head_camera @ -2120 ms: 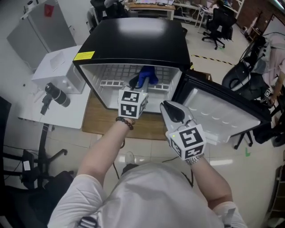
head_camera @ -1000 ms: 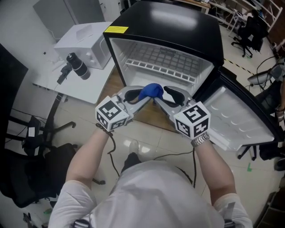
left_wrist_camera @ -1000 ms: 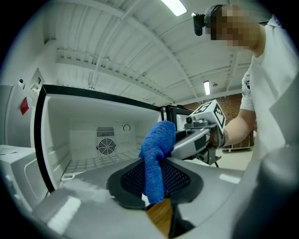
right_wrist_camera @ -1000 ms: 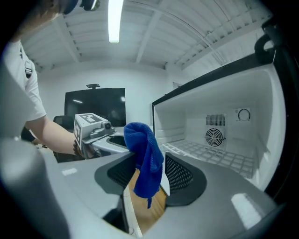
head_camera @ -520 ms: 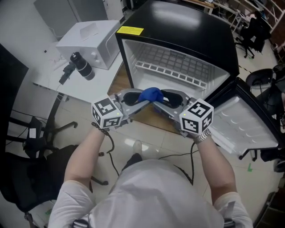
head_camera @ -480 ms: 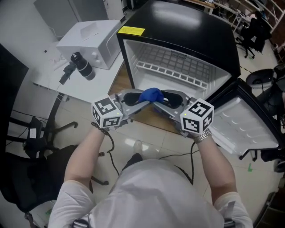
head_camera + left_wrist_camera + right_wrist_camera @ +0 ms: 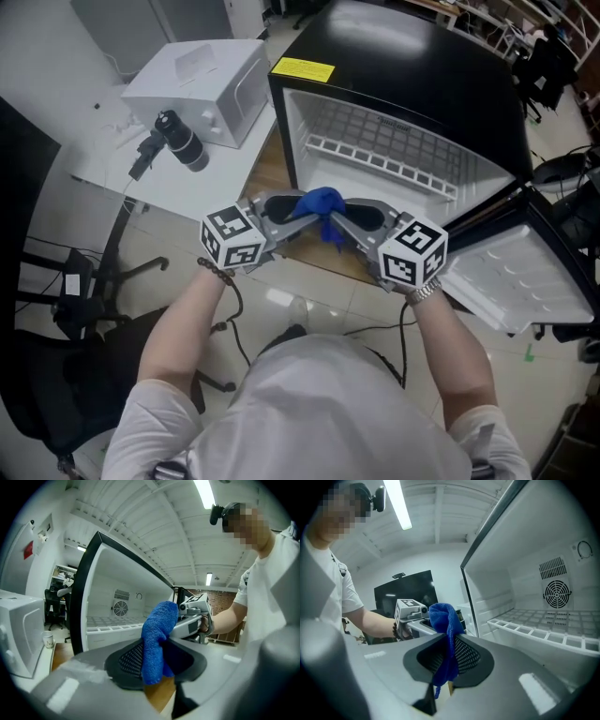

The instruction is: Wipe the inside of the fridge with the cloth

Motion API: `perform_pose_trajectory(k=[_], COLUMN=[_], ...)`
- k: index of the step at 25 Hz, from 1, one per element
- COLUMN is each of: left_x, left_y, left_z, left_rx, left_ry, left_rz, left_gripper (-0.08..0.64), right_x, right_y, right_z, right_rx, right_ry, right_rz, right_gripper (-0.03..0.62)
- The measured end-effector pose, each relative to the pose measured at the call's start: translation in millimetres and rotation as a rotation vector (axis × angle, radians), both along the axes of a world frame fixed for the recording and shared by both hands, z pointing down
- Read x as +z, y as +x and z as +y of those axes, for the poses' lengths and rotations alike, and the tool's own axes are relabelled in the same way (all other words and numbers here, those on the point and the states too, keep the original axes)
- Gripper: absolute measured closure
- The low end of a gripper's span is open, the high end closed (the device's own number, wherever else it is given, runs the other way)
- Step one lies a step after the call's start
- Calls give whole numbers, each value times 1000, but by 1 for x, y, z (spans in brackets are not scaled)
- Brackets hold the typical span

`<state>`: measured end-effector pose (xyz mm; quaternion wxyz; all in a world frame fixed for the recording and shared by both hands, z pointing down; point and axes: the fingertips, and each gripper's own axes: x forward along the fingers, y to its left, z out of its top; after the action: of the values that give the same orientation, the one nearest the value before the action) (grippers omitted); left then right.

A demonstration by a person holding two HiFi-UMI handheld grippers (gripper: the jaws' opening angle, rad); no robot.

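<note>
The black mini fridge (image 7: 403,56) stands with its door open, its white inside holding a white wire shelf (image 7: 394,141). Just before its opening, the right tool (image 7: 339,223), jaws just closing, clamps the blue microfibre cloth (image 7: 319,201). The left tool (image 7: 298,214), jaws just opening, stands apart around that cloth.

Pale glossy floor (image 7: 281,298) under your feet, white table (image 7: 112,171) to your left, white boxy appliance (image 7: 197,80) and black camera (image 7: 180,142) on it, black office chair (image 7: 56,323) nearby, ceiling strip light (image 7: 397,503) overhead, dark monitor (image 7: 404,596) behind you.
</note>
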<state>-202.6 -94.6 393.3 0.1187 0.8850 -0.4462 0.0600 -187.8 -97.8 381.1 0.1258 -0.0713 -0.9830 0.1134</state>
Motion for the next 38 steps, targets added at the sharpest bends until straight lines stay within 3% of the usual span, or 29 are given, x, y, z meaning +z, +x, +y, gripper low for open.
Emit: perform_pose_trajectory(k=[10, 18, 24, 38], left_x=[44, 54, 56, 68], left_y=[-46, -90, -108, -116], left_z=[-13, -25, -47, -63], left_rx=[-171, -327, -433, -452], left_ry=[-63, -77, -66, -55], left_rz=[-103, -167, -217, -241], left_gripper=[335, 328, 344, 357], right_x=[55, 94, 117, 145], right_y=[-30, -54, -80, -106], right_z=[-31, -62, -74, -104], right_rx=[230, 404, 475, 606], right_ry=[141, 170, 152, 156], right_rz=[51, 70, 76, 99], right_gripper=[560, 560, 560, 561])
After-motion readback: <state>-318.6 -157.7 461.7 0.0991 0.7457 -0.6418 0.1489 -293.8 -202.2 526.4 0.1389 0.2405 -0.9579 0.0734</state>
